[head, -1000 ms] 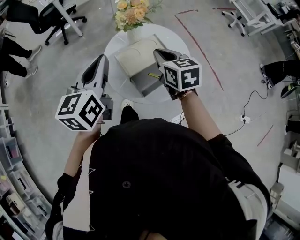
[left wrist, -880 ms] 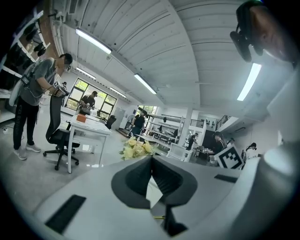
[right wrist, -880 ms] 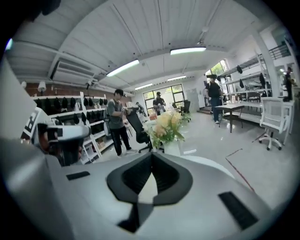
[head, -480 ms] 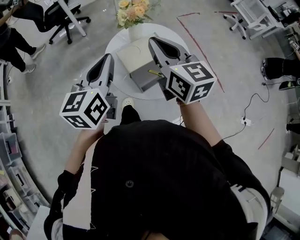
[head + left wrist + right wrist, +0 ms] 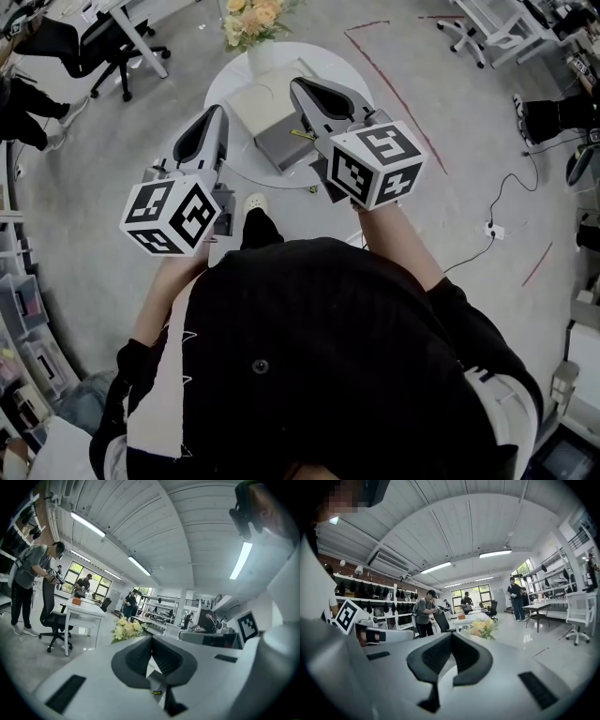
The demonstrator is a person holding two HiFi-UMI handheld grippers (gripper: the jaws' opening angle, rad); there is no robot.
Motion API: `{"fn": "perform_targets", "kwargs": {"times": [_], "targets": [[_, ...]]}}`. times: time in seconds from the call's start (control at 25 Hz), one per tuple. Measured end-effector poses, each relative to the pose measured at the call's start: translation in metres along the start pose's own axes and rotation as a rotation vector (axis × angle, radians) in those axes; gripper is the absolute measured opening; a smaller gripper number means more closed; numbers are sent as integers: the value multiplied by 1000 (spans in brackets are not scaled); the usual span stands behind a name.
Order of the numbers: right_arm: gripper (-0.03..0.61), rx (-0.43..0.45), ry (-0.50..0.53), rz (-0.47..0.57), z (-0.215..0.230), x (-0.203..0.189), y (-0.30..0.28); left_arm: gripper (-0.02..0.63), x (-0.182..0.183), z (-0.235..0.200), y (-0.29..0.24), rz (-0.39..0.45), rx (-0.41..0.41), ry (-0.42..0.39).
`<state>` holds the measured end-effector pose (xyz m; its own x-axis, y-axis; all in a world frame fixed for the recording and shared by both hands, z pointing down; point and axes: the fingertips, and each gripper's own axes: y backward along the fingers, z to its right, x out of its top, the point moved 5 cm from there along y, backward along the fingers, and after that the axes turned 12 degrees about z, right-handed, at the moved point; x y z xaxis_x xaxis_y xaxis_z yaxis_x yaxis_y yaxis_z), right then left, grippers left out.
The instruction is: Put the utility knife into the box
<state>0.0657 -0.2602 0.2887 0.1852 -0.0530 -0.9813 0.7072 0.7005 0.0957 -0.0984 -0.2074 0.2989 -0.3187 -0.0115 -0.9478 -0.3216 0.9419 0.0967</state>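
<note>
Looking down from the head view, I hold both tools roughly level above a round white counter [image 5: 223, 86]. The left hand-held gripper [image 5: 218, 114] hangs over the counter's near left edge, its jaws pressed together with nothing between them. The right hand-held gripper [image 5: 300, 88] hangs over the box [image 5: 281, 148], and its jaws are also together and empty.

The box lies open on the counter, with a pale lid [image 5: 255, 101] folded back toward the flowers [image 5: 247, 17] and a grey tray [image 5: 277, 150] on my side. The knife [image 5: 302, 135], a thin yellow sliver, lies on the grey tray, showing just beside the right hand-held gripper's body. Neither tool holds it. The flowers stand at the counter's far edge. People [image 5: 424, 613] work at desks [image 5: 82, 610] farther off across the room.
</note>
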Motion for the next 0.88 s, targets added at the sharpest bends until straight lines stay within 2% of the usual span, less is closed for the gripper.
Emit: {"fn": "perform_targets", "kwargs": {"times": [0.36,0.88], "targets": [[5,-55,2,-59,16,-14,17,11,-6,12,-3,-4,-16,15],[5,-62,9,-83,24,-14,34,11,-14,28,-3,-9,-20,27]]}}
